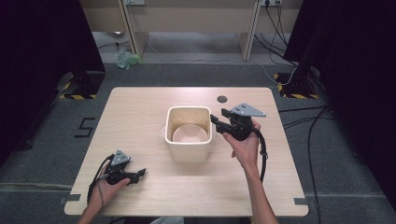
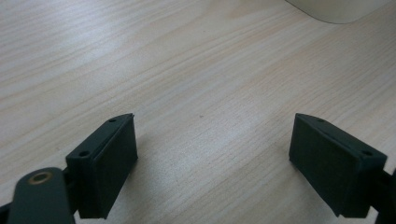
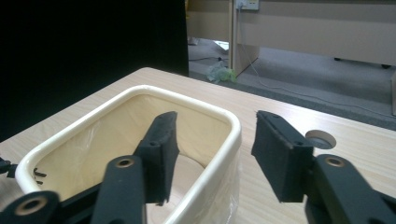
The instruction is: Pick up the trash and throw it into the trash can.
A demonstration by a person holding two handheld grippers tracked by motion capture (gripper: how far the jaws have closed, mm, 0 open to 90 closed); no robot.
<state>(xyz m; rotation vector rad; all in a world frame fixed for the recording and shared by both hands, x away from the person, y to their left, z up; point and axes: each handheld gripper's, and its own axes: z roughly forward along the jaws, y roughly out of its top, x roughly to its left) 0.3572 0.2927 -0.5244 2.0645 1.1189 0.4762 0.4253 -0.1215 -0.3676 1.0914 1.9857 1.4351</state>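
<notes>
Left gripper (image 1: 140, 174): lies nearest the high camera, at about 7 o'clock of the table (image 1: 140, 112), resting in the person's left hand (image 1: 106, 189) with its jaws spread wide over bare wood, holding nothing.
Right gripper (image 3: 212, 154): jaws spread apart and straddling the bin's wall at its 3 o'clock side, one jaw inside the rim and one outside; not yet closed on it.
Bin (image 1: 189, 150): cream, square with rounded corners, upright near the table's centre.
Bin contents: a pale round piece, perhaps a bowl or plate, lies on the bottom; a thin clear liner seems to show at the base, though that is hard to tell.
Progress: judged early, with the grasp lined up but not made.
Left to do: close on the rim, then lift or shift the bin.
</notes>
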